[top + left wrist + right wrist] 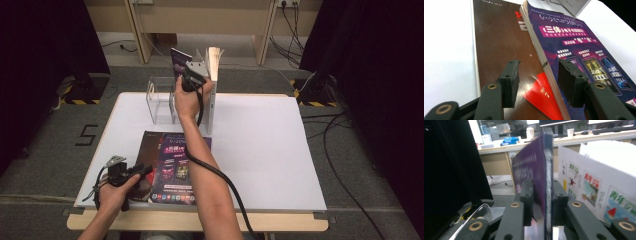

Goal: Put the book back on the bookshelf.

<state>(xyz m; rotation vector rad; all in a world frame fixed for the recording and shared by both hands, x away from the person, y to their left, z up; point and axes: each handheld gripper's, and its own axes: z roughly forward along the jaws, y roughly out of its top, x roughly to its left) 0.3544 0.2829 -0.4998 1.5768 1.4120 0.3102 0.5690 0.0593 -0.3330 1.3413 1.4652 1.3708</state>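
My right gripper [192,75] is raised at the back of the table and shut on an upright purple book [180,59]. In the right gripper view the purple book [531,162] stands edge-on between the jaws of the right gripper [542,187], with a pad against each side. It hangs above a clear acrylic stand [160,100]. My left gripper [145,171] is open and low at the front left. In the left gripper view the left gripper [539,65] straddles the edge where a purple book [574,45] overlaps a brown book [499,45] with a red band [544,95].
A white magazine [594,185] with small pictures stands upright just right of the held book, also seen as the white magazine [214,65] from above. The white table [270,150] has free room on its right half. Cables and dark curtains flank the table.
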